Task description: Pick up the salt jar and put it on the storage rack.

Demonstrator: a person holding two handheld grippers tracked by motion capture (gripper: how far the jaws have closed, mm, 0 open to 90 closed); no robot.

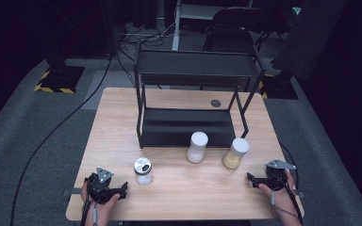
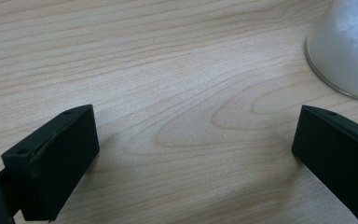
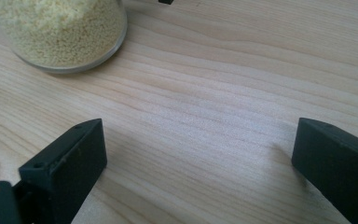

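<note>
Two hand-held grippers rest on the tabletop (image 1: 179, 197), jaws apart and empty: left hand-held gripper (image 1: 122, 190) just beside the silver-lidded jar (image 1: 143, 171); right hand-held gripper (image 1: 250, 179) near the grain jar (image 1: 235, 153).

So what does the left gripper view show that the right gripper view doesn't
Left gripper view alone: the base of a jar of white powder at the upper right, apart from that gripper's fingers. Right gripper view alone: the base of a jar of yellow grains at the upper left, also clear of its fingers. Both: bare wooden table between two black fingers spread wide, with nothing held.
</note>
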